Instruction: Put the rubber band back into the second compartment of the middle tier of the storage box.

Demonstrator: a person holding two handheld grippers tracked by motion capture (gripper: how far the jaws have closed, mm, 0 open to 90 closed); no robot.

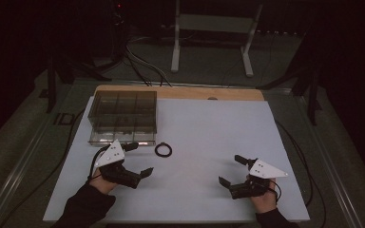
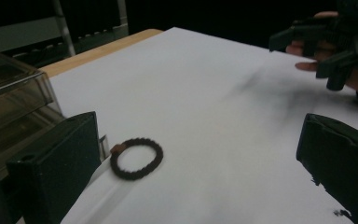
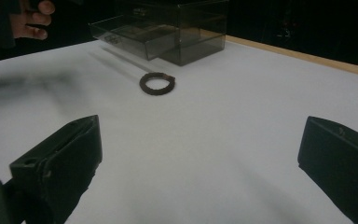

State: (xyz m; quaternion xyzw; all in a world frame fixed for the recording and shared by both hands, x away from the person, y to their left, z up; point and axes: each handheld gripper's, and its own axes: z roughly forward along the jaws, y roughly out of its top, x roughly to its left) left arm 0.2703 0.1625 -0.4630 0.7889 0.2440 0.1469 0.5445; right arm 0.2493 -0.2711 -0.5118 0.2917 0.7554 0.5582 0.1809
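A dark beaded ring (image 1: 156, 151) lies flat on the white mat (image 1: 204, 133), just right of a smoky clear drawer box (image 1: 123, 107) whose bottom drawer (image 1: 119, 137) is pulled out. My left gripper (image 1: 141, 158) hovers open at the mat's front left, a little short of the ring. In the left gripper view the ring (image 2: 131, 175) lies just inside the left jaw of that gripper (image 2: 198, 172), beside the box (image 2: 9, 107). My right gripper (image 1: 230, 169) is open at the front right, holding nothing. From the right gripper (image 3: 198, 172) the ring (image 3: 156, 92) lies well ahead, before the box (image 3: 186, 28).
A strip of wooden table edge (image 1: 228, 93) shows behind the mat. Cables (image 1: 142, 66) and a white metal frame (image 1: 209, 28) stand on the dark floor beyond. Broad bare mat lies between the two grippers and to the right of the ring.
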